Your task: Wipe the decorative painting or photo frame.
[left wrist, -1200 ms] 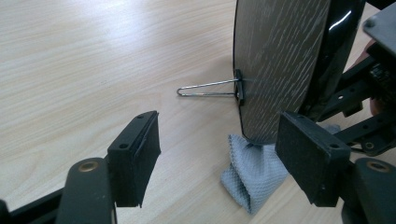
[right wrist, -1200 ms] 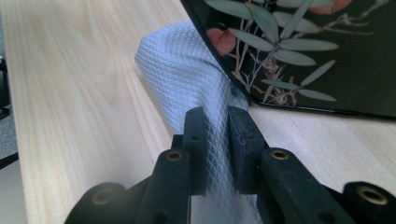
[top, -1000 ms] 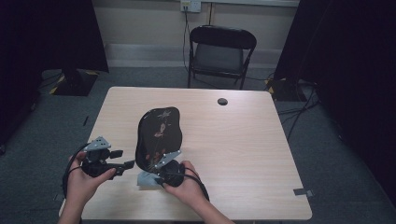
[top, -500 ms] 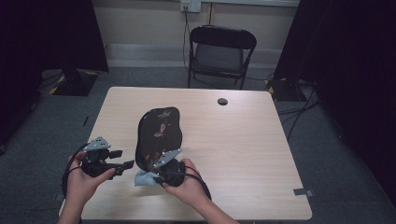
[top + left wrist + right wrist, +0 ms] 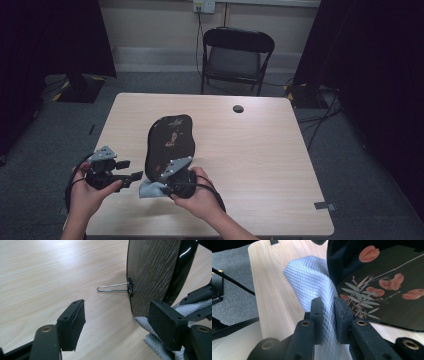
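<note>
Right now my right claw (image 5: 328, 315) is clamped on a fold of grey quilted cloth (image 5: 312, 280), the fabric pinched flat between its two black jaws. From above, that cloth (image 5: 150, 189) lies bunched on the bench (image 5: 260, 150) near its front edge, just left of my right hand (image 5: 200, 197), and it touches the lower end of a black lacquered tray (image 5: 169, 145). The tray (image 5: 387, 290) is glossy black with painted pink blossoms and thin leafy stems, and it stands tilted on its lower end rather than lying flat. My left claw (image 5: 116, 322) has its jaws wide apart with nothing between them, aimed at the tray's wood-grained underside (image 5: 150, 272). A small black binder clip (image 5: 129, 286) is fixed on the tray's rim, its wire handles (image 5: 111, 287) lying out over the bench. In the high view my left claw (image 5: 131, 170) sits near the front left corner of the bench, just beside the tray and apart from it, gripped by my left hand (image 5: 87, 192). A small dark round object (image 5: 238, 108) rests near the far edge. Beyond the bench stands a black folding chair (image 5: 235, 55).
</note>
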Available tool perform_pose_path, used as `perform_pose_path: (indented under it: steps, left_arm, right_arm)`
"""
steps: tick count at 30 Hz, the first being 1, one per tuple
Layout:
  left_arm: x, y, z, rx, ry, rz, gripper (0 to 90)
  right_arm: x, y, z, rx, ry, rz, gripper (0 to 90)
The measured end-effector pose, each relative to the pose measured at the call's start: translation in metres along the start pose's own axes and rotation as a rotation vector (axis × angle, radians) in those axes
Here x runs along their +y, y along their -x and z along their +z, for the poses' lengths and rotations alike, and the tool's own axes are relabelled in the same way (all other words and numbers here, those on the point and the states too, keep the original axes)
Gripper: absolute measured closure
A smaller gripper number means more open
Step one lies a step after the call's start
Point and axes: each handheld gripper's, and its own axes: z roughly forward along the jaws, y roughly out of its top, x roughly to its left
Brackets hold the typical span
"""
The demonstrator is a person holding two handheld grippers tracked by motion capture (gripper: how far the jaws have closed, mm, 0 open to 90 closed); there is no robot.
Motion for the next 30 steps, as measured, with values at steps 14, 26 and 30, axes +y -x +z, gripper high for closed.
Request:
perform_pose_path:
  steps: [14,26,30]
  left_arm:
    - [-0.003,-0.007,-0.003,0.020,0.016,-0.024,29.7]
    - [-0.012,-0.018,0.002,0.042,-0.006,-0.044,29.3]
    - [-0.014,-0.019,0.003,0.046,-0.012,-0.050,29.3]
  right_arm:
    - [0.000,0.000,-0.001,0.002,-0.001,-0.003,79.1]
    - [0.008,-0.003,-0.009,-0.001,0.011,-0.018,79.2]
    - [0.016,-0.006,-0.016,-0.001,0.020,-0.036,79.2]
